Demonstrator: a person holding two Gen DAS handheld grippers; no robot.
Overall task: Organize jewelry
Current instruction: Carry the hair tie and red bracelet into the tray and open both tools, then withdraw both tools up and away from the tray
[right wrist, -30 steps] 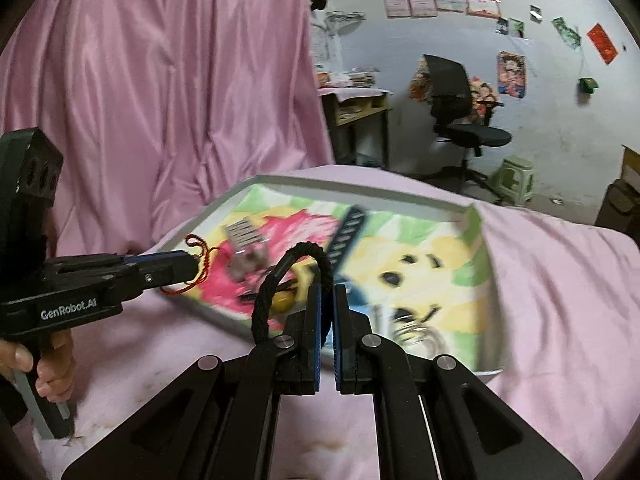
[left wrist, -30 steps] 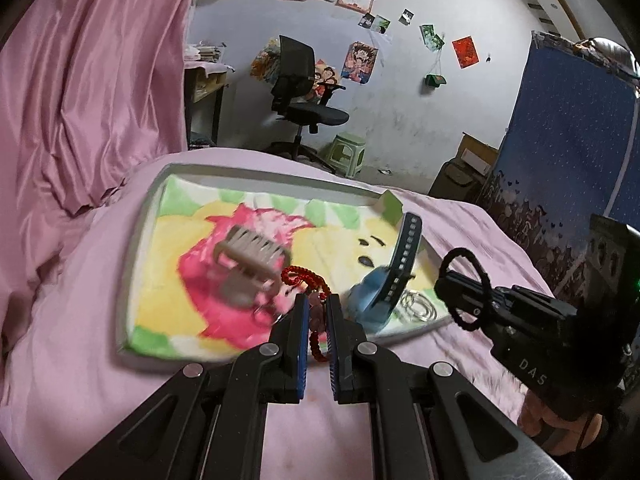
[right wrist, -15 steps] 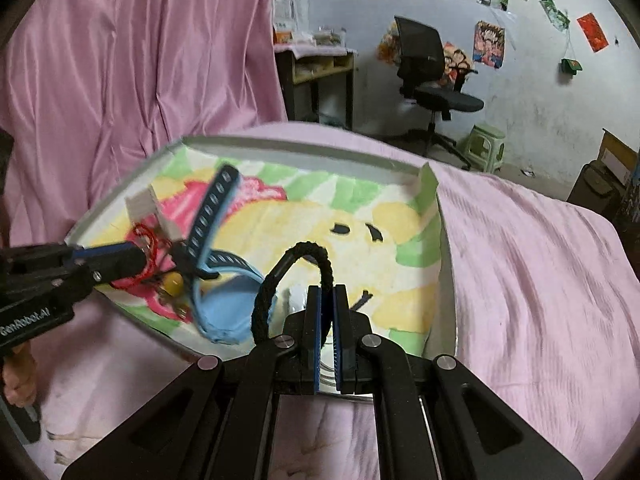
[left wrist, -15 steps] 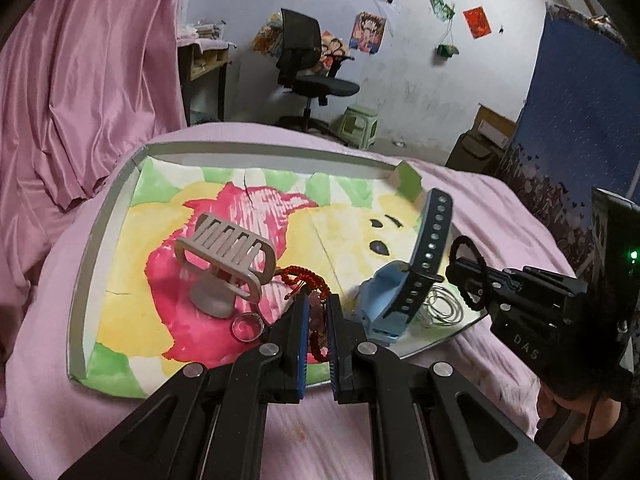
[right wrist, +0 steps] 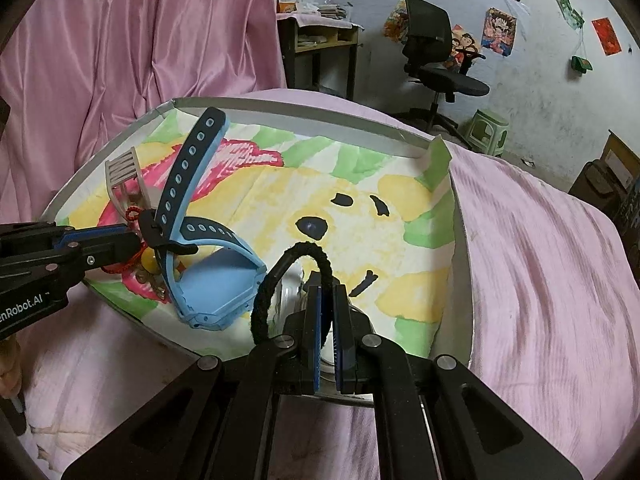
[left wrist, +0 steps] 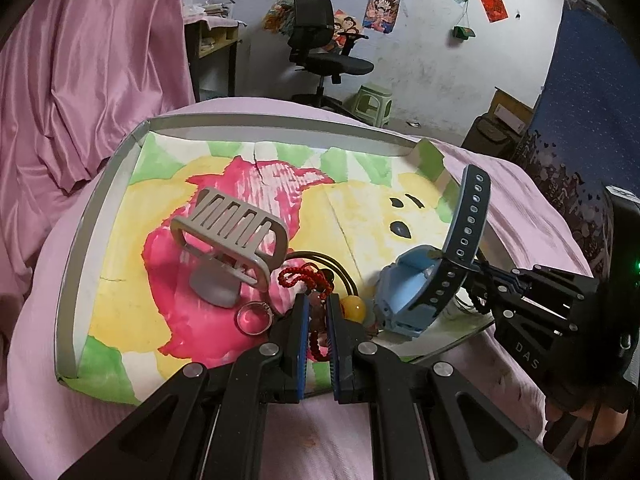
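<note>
In the left wrist view, the left gripper sits at the lower centre of the frame, its fingers clamped on a red beaded bracelet whose knotted cord loops up just above the fingertips. The bracelet hangs over the near edge of a shallow tray lined with a bright painted picture, and the tray lies on a pink bed cover. Left of the fingertips lies a silver ring; just right of them sits a yellow bead. A grey hair claw stands on the tray at mid-left of the frame. A blue watch with a dark perforated strap lies at centre right, its strap rising upward.

In the right wrist view, the right gripper occupies the lower centre, fingers pressed together on a black hair tie that arches up to the left of the fingertips, over the tray's near edge. Some clear, thin rings lie behind the tie, too blurred to identify. The watch lies at centre left of this frame. A black office chair stands at the upper right.
</note>
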